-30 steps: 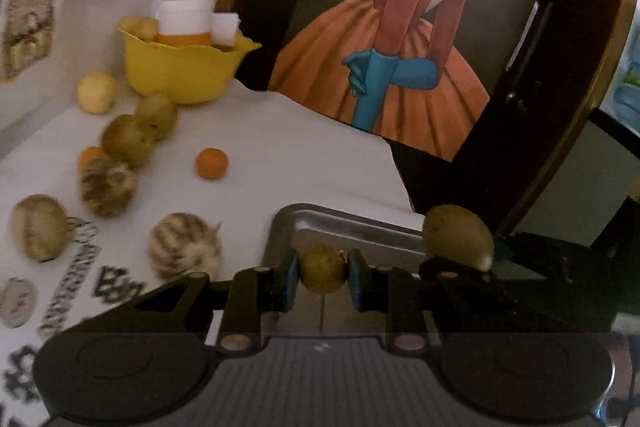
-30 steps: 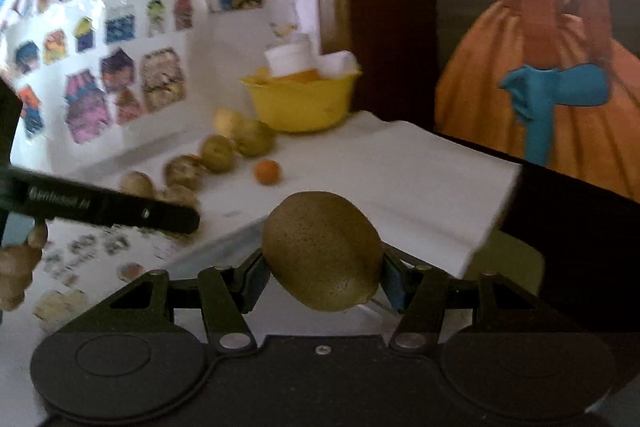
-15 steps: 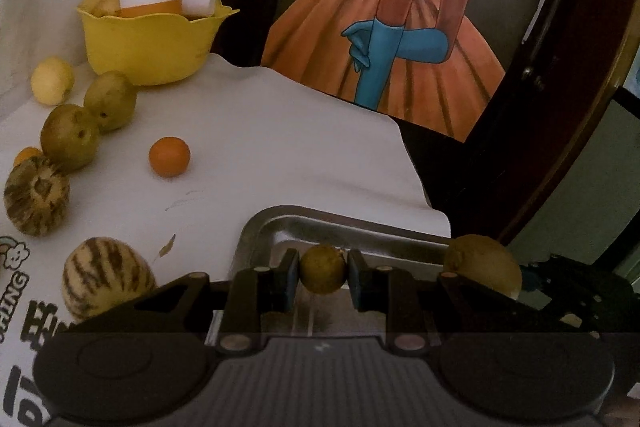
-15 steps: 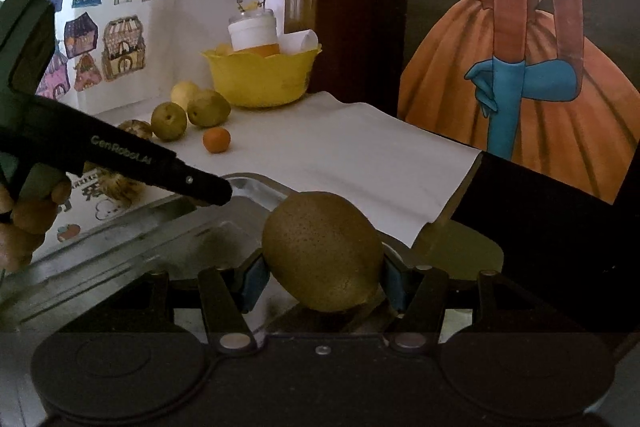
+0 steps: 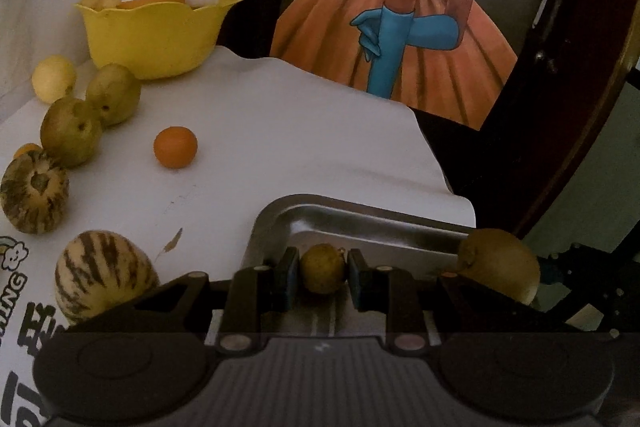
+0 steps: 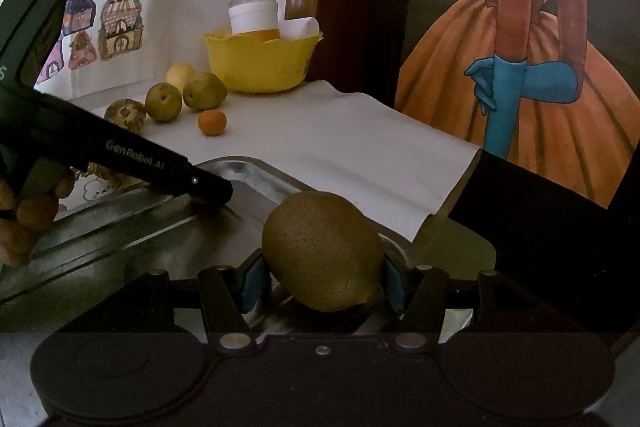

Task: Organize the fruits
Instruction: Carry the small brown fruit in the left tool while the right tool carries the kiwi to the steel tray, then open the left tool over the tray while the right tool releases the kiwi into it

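While the left gripper pinches a small green fruit and the right gripper clamps a big one, both over the metal tray, 7 fruits wait on the bench beyond the jaws.

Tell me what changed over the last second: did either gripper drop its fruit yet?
No drop. Both grippers moved in over the metal tray, which now fills more of each view. The left gripper still clamps the small fruit; the right gripper still clamps the big fruit. The loose fruit and yellow bowl stayed put.
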